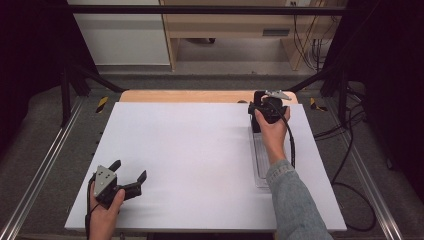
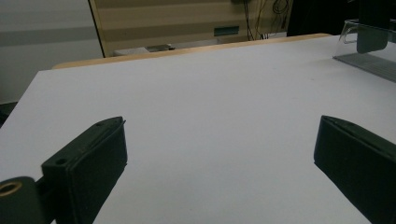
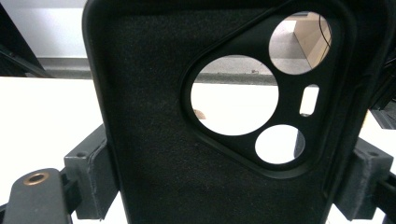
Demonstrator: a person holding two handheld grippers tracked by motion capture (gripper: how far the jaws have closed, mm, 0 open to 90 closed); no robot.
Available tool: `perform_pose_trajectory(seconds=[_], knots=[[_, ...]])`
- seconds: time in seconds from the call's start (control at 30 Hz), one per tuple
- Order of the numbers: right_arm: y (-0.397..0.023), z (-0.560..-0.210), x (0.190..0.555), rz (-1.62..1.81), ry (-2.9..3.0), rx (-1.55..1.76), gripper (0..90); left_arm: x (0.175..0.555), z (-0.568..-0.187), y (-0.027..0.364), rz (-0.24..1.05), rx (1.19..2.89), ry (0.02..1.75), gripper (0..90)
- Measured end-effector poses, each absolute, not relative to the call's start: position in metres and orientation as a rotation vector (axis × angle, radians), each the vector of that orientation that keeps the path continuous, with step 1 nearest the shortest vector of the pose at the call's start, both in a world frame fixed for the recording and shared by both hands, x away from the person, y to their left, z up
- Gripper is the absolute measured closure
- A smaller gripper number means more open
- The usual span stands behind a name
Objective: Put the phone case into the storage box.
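At the near left corner of the desk we are resting the left tongs, their two black jaws spread wide with nothing between them. The pads facing each other are flat, blocky and matte, like dense rubber, and a grey three-cornered metal plate is sitting on top of the tongs' body. Our left hand is wrapping around the grip from below.

The desk itself is showing a smooth, matte white sheet, laid over a pale wooden board whose rounded edge is peeking out along the far side.

Moving right, a clear plastic tray is lying on the white sheet, long and narrow, with a thin glossy rim; in the left gripper view its transparent wall is catching the light at the far right.

Above the far end of that tray, our right hand, in a denim sleeve, is holding the right tongs. These are clamping a black phone case by its two long edges, so it is standing upright between the jaws. In the right gripper view we are looking at its inside face: a fine, felt-like lining, a raised smooth rim, and a rounded triangular camera frame pierced by three round holes and one small slot.
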State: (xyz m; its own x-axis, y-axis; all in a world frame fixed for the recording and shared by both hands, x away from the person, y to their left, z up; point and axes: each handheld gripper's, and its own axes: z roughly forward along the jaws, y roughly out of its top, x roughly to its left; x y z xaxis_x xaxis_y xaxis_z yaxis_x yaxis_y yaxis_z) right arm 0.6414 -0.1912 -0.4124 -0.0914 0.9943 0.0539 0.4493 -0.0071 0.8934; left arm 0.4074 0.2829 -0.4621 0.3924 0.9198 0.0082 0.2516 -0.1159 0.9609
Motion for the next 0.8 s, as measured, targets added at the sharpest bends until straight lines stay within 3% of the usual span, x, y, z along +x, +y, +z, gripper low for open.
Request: perform_pose_trajectory(seconds=[0.8], knots=[[-0.1911,-0.4204,0.643,1.045,1.614,1.54,13.0,0.4079,-0.4624,0.2817,0.807,1.629,1.051,2.7]])
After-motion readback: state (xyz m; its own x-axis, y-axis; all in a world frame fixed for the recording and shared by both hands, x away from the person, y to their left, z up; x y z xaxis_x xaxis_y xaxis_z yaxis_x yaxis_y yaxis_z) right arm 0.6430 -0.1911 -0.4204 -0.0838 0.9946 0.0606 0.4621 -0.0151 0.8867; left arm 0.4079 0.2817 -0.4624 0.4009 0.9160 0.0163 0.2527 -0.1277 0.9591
